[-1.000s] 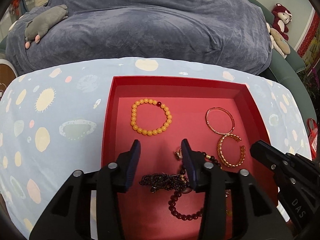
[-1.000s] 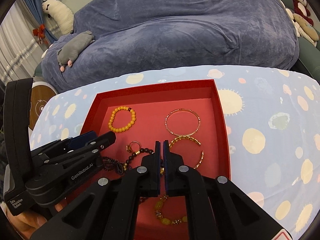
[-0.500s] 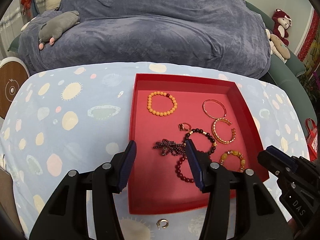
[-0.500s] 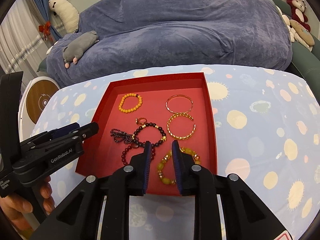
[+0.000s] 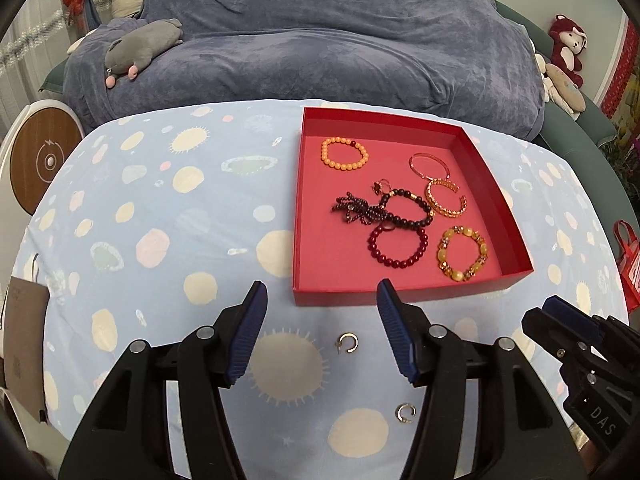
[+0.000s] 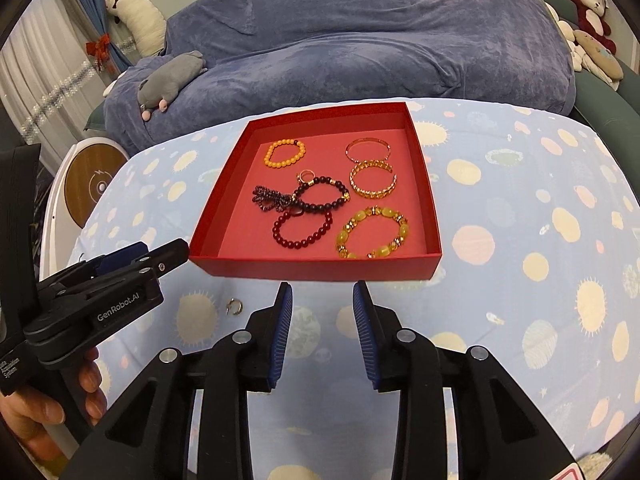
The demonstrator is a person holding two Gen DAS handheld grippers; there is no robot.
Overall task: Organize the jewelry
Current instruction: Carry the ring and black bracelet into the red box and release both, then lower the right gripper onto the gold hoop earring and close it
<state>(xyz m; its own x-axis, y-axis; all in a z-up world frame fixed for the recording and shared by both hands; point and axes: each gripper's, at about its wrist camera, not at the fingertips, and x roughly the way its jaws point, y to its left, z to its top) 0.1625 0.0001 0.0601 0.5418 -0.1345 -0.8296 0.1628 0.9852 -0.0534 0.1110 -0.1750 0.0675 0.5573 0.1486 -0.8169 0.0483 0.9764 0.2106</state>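
A red tray (image 5: 516,224) (image 6: 224,208) on the spotted tablecloth holds several bracelets: an orange bead one (image 5: 344,153) (image 6: 285,153), a dark red bead one (image 5: 397,246) (image 6: 302,229), a yellow stone one (image 5: 463,254) (image 6: 374,232), a black bead one (image 5: 408,208), gold bangles (image 5: 445,199) (image 6: 373,179), and a dark beaded bow (image 5: 352,209) (image 6: 272,199). Two small hoop earrings lie on the cloth before the tray (image 5: 347,343) (image 5: 405,413); one shows in the right wrist view (image 6: 234,306). My left gripper (image 5: 322,312) (image 6: 160,254) is open and empty above the near earring. My right gripper (image 6: 322,308) (image 5: 554,316) is open and empty.
A blue-covered sofa (image 5: 320,40) with a grey plush toy (image 5: 140,46) stands behind the table. A round wooden-topped device (image 5: 40,160) is at the left. Plush toys (image 5: 566,48) sit at the far right. A brown card (image 5: 22,344) lies at the table's left edge.
Both grippers have pulled back from inside the tray to the cloth in front of it. The right gripper has opened from shut, leaving the yellow stone bracelet in the tray. The left gripper has opened wider.
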